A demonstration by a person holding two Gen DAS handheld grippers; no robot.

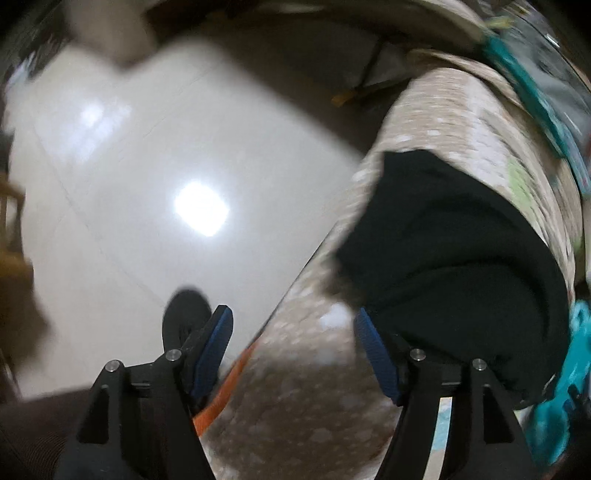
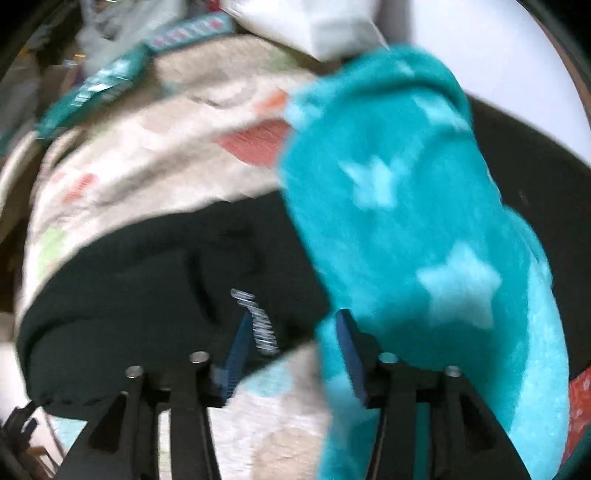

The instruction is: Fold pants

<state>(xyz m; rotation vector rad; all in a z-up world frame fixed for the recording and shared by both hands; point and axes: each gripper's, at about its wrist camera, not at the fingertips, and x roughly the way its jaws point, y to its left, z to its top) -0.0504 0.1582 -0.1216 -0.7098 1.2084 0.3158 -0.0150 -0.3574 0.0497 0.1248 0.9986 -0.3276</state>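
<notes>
The black pants (image 1: 461, 258) lie bunched on a beige patterned bedspread (image 1: 443, 110), close to the bed's edge. My left gripper (image 1: 293, 321) is open above that edge. Its right finger (image 1: 373, 347) is next to the pants' near corner, and nothing sits between the pads. In the right wrist view the pants (image 2: 147, 277) show a white printed word (image 2: 262, 321). My right gripper (image 2: 295, 321) is open over the pants' near hem, with its pads not pressing on anything. A teal fleece cloth with pale stars (image 2: 406, 221) drapes over the pants' right side, beside the right finger (image 2: 351, 350).
A glossy white tiled floor (image 1: 129, 184) lies left of the bed, with a dark shoe (image 1: 184, 314) on it near my left finger. Teal packets (image 2: 99, 85) and a white bag (image 2: 314, 26) sit at the bed's far side. Both views are blurred.
</notes>
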